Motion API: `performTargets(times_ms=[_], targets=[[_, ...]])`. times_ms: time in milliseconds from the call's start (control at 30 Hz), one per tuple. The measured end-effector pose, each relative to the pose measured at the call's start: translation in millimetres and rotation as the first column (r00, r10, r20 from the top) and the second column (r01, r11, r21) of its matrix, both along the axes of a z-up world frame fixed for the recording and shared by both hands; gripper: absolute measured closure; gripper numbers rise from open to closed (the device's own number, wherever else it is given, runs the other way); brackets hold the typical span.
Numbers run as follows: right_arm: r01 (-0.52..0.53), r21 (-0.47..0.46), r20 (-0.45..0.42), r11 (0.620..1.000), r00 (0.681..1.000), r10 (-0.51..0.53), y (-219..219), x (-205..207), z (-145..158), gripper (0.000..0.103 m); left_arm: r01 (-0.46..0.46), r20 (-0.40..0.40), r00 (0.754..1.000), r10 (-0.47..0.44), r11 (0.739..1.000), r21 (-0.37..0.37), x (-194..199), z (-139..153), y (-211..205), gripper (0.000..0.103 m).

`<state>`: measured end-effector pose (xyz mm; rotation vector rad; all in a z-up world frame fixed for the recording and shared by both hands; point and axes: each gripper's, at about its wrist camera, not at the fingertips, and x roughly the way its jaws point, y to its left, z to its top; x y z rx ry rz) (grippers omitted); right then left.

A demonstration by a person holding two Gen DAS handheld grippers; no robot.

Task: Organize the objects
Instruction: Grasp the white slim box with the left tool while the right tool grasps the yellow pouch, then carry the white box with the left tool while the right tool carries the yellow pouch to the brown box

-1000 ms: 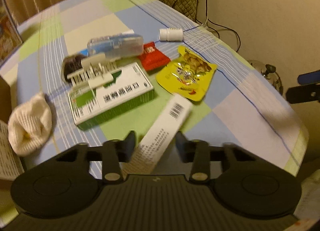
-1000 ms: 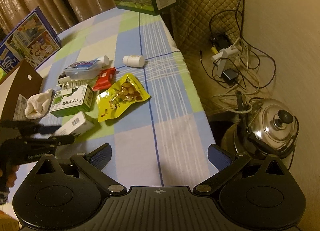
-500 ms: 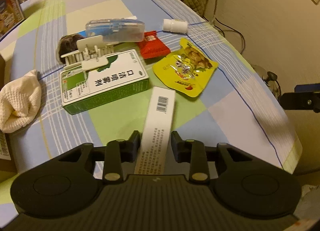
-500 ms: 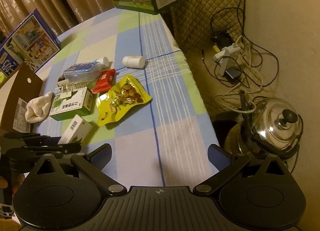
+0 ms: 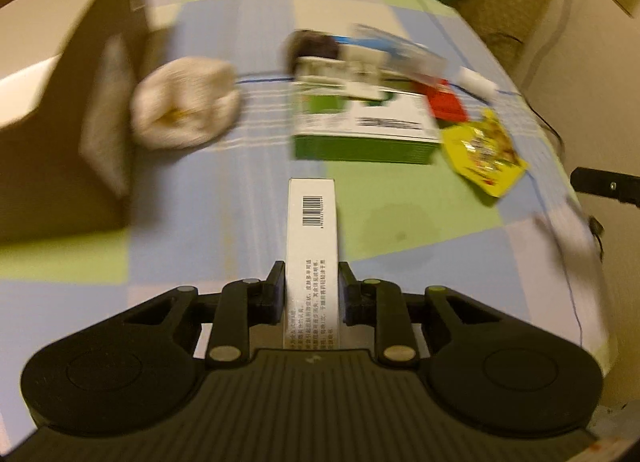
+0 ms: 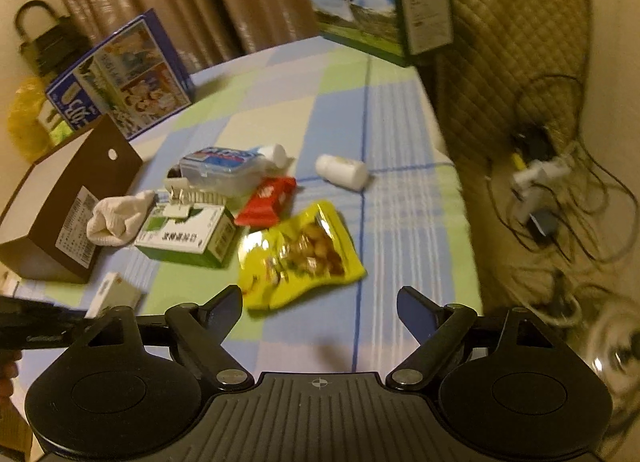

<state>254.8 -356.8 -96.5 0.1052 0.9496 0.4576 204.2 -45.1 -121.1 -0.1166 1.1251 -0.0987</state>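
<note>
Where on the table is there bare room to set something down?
Bare cloth lies right of the yellow snack bag, out to the table edge, and far behind the white bottle. Crowded between the cardboard box and the bag.

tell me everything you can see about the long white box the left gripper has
The long white box is a slim carton that looks like cardboard, with a black barcode near its far end and small dark print on its near half. It points straight forward between the fingers of the left gripper, which is shut on its two long sides. Its far end reaches over the checked tablecloth; whether it touches cannot be told.
</note>
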Motion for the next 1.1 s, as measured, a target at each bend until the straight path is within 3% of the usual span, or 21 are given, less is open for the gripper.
performTargets(times_ms=[167,333,467,633,933,1100], targets=[[-0.14,-0.024,0.038,0.99,0.989,0.141,16,26,-6,0.024,-0.099,-0.008,0.995,0.099,0.995,0.005,-12,2,25,0.082],[-0.336,-0.057,0.097,0.94,0.936,0.34,42,50,-2,0.026,-0.158,-0.012,0.987,0.158,0.987,-0.003,-21,3,39,0.082],[-0.435,-0.09,0.081,0.896,0.894,0.442,64,77,-12,0.029,-0.184,-0.013,0.983,0.184,0.983,0.005,-25,3,41,0.081],[-0.546,-0.101,-0.011,0.832,0.837,0.548,83,97,-29,0.03,-0.217,-0.018,0.976,0.217,0.976,0.008,-31,3,47,0.082],[-0.668,-0.081,-0.143,0.74,0.742,0.655,69,72,-37,0.03,-0.255,-0.031,0.967,0.255,0.967,0.007,-38,1,56,0.081],[-0.723,-0.137,-0.13,0.677,0.69,0.712,67,41,-26,0.03,-0.249,-0.036,0.968,0.249,0.968,0.013,-37,0,54,0.081]])
